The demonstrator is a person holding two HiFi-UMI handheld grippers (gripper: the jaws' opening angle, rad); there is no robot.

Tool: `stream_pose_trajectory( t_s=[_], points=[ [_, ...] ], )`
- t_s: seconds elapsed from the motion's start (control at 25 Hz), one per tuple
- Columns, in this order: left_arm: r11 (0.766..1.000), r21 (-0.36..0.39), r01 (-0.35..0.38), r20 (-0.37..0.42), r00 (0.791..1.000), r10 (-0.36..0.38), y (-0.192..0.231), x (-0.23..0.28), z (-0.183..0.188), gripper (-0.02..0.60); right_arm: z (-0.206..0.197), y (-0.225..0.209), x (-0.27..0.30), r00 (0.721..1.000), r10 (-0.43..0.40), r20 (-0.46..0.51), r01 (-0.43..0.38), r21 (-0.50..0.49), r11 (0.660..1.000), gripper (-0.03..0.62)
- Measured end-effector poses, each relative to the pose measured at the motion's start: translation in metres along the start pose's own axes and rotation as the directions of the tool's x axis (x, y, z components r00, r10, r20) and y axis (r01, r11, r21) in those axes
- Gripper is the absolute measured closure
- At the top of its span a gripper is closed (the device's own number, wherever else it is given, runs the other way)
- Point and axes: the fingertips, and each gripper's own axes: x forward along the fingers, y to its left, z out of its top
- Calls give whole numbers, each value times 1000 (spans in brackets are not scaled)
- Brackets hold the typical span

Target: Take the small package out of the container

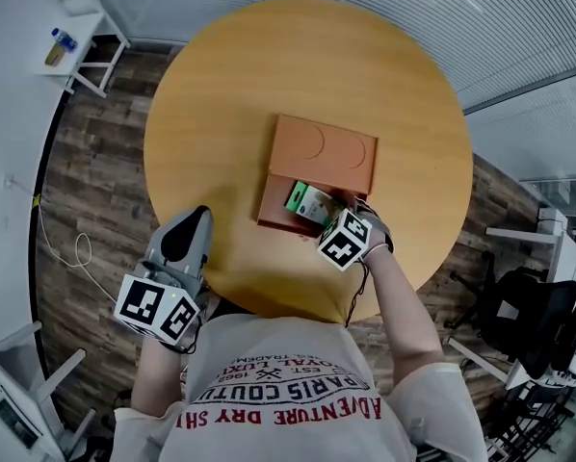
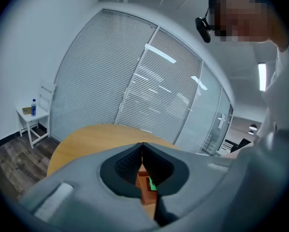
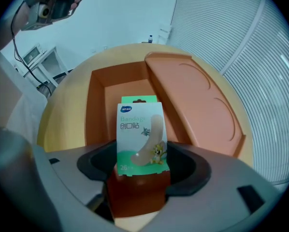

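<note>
An orange container stands open on the round wooden table, its lid folded back on the far side. The small package, white and green with a plaster printed on it, tilts up at the container's near right corner. My right gripper is shut on it. In the right gripper view the package fills the gap between the jaws, above the container's floor. My left gripper hangs over the table's near left edge, shut and empty.
A white side table with a bottle stands at the far left, and a cable lies on the wooden floor. Black office chairs stand at the right. Window blinds run along the far side.
</note>
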Motion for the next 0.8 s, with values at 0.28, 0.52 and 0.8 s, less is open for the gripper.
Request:
stream_pose_trajectory(
  t_s=[0.28,0.52,0.8],
  points=[
    [997,82,11,-3,1000,-10,-13,-2,1,571,15,8,-36,996,13,84,-14,16,1000,270],
    [995,100,30,13,999,-32,-25,-3,7,571,30,0,-76,984,-45,174,33,74,997,270],
    [986,152,70,35,997,-76,-46,-2,19,572,54,-20,-146,920,-193,340,133,193,972,269]
  ],
)
